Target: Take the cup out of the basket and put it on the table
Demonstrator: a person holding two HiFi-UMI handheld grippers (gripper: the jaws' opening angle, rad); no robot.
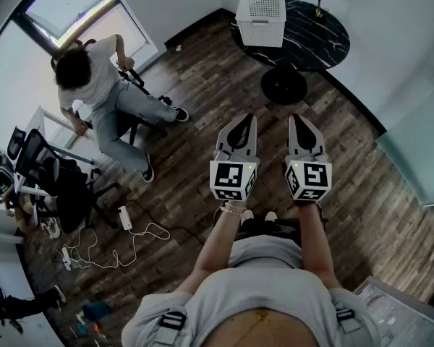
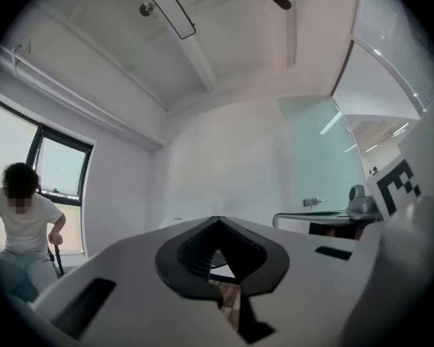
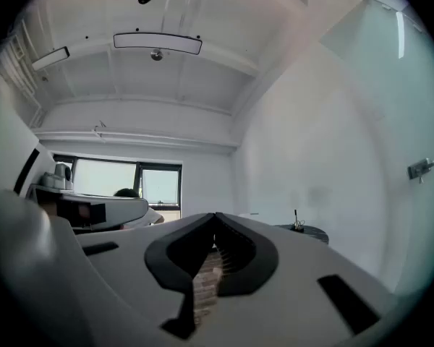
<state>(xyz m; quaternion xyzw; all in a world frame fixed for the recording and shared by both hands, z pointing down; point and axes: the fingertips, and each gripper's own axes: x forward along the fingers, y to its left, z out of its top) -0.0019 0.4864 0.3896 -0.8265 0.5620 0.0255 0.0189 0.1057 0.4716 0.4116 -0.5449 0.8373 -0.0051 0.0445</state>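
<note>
A white lidded basket [image 1: 261, 19] stands on the left part of a round black marble table [image 1: 320, 38] at the far end of the room. No cup shows in any view. My left gripper [image 1: 247, 119] and right gripper [image 1: 298, 118] are held level side by side over the wooden floor, well short of the table. Both are shut with nothing between the jaws. In the left gripper view the tips of the left gripper [image 2: 217, 219] meet. The right gripper view shows the right gripper [image 3: 215, 214] with its tips closed too, and the table [image 3: 307, 230] far off to the right.
A person [image 1: 105, 85] sits on a chair at the left by the window. Office chairs [image 1: 47, 168] and a desk stand further left. A power strip with cables [image 1: 123, 219] lies on the floor. A small dark object [image 1: 319, 9] stands on the table. A glass panel [image 1: 419, 147] lines the right.
</note>
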